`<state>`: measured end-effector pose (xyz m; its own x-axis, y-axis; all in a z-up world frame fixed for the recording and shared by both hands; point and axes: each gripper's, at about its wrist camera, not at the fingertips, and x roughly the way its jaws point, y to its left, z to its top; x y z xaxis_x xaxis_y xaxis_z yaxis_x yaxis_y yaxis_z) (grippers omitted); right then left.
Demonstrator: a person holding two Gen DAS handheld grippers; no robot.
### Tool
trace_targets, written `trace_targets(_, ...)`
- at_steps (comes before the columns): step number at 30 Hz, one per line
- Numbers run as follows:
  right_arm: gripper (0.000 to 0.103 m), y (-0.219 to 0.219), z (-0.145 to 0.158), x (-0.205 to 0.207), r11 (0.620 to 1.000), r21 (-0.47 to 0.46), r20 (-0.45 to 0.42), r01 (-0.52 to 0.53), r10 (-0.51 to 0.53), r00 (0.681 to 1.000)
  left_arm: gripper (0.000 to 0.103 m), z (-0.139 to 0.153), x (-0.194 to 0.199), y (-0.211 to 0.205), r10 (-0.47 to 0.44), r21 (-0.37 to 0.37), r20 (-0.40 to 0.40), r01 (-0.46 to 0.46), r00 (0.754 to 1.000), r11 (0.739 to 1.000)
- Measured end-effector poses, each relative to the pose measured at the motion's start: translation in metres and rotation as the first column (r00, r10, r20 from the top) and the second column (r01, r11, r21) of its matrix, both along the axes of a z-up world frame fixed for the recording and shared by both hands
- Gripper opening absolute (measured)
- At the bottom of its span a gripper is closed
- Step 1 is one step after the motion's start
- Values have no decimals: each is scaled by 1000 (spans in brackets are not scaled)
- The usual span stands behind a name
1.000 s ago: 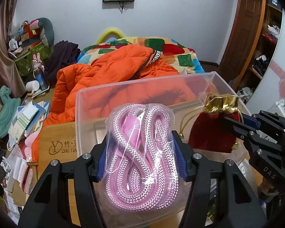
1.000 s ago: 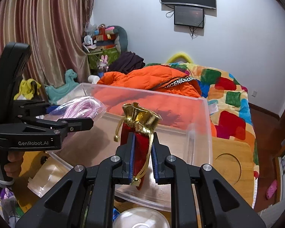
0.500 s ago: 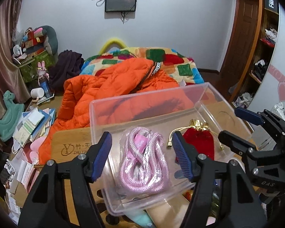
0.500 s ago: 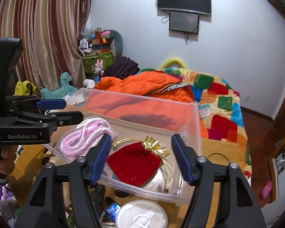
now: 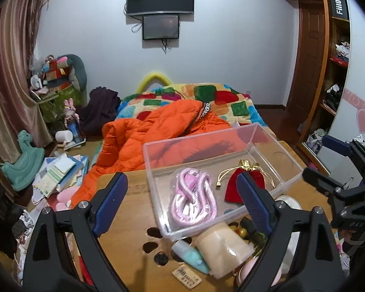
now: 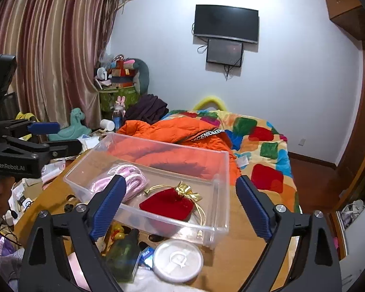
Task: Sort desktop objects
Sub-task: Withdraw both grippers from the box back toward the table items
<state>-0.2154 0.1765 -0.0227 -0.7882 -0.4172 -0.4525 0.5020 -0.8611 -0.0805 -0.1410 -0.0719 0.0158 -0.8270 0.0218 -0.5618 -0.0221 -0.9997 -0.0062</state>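
Far left, on the floor: a teal rocking horse (image 5: 24, 157) beside a heap of books and papers (image 5: 60, 172). Next along, an orange puffer jacket (image 5: 153, 136) draped from the patchwork bed (image 5: 221, 99) down to the edge of the wooden table (image 5: 131, 221).

Left gripper (image 5: 183, 203): jaws spread wide and opening further, nothing pinched, blue pads clear of everything, hovering above the near end of the clear plastic bin (image 5: 275, 146).

Inside the bin, toward its left side, flat on the bottom: a coiled pink rope in a clear bag (image 5: 194, 199). Just right of the rope, apart from it: a red velvet pouch (image 5: 233, 186) with a gold top and drawstring, also lying on the bin floor.

Against the bin's near wall, on the table: a mint-green tube (image 5: 192, 255), a cream roll (image 5: 221, 243), a dark green bottle (image 6: 123, 253), a yellow duck toy (image 6: 116, 232), a white round lid (image 6: 177, 260).

Right gripper (image 6: 180, 205): likewise spread wide and opening, empty, raised above the bin's near right corner, the pouch visible between its pads but untouched.
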Motion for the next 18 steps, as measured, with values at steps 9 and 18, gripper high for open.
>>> trace_targets(9, 97, 21, -5, 32, 999, -29, -2, 28, -28, 1000, 93, -15, 30, -26, 53, 18, 33, -53, 998, 998)
trace_targets(18, 98, 35, -26, 47, 995, -65, 40, 75, -73, 997, 93, -48, 55, -32, 67, -8, 90, -67, 994, 998)
